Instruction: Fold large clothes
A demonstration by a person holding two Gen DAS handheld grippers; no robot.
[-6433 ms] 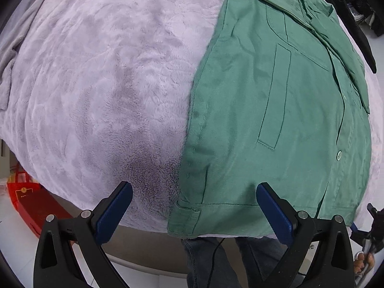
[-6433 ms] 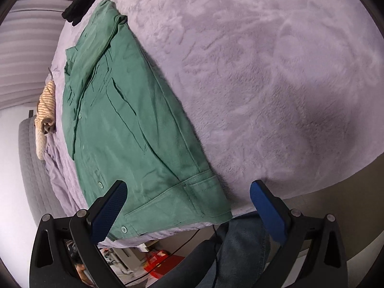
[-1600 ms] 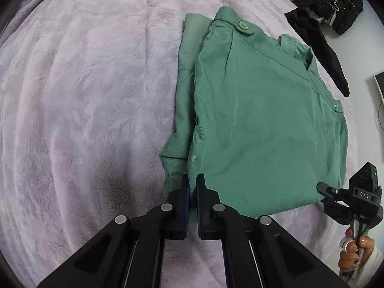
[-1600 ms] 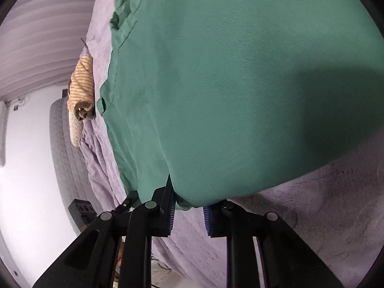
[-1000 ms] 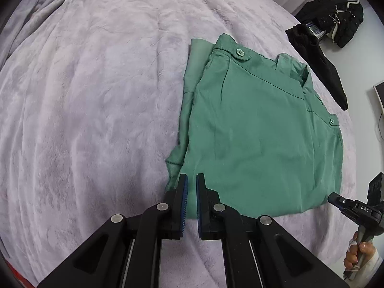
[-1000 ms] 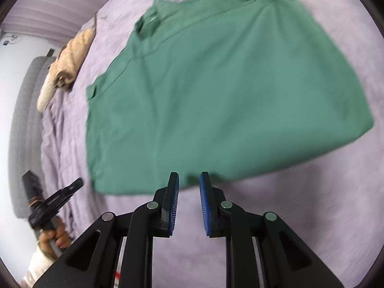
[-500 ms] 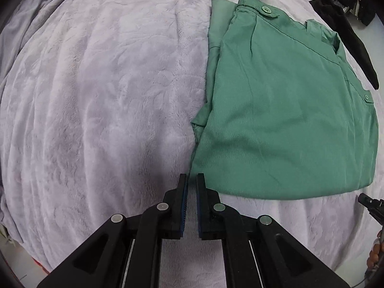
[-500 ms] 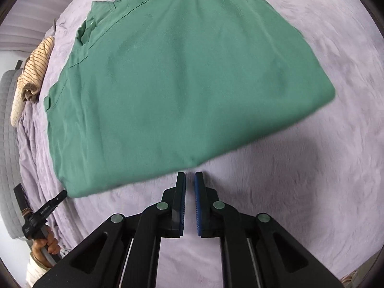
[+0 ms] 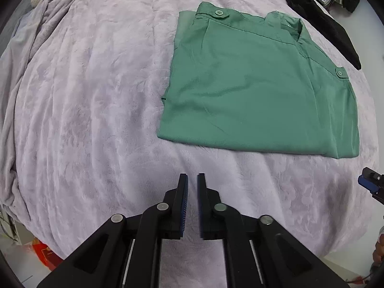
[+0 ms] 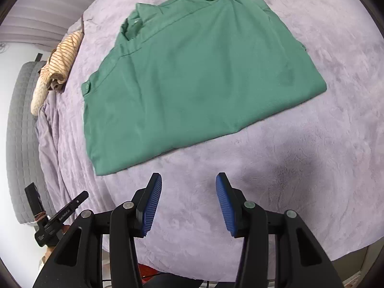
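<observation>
On the lilac plush bedspread [image 9: 100,100] lies a folded green shirt [image 9: 259,91].

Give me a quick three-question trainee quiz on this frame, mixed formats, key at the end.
1. True or false: the green shirt lies folded flat on the lilac blanket, with neither gripper touching it.
2. Multiple choice: between the right gripper pads there is A) a shirt hem, B) nothing, C) a black garment.
3. Fill in: the striped cloth lies at the blanket's edge, beside the ____ quilted headboard.

Key: 1 true; 2 B, as the jaws are opening over bare blanket; 3 grey.
</observation>
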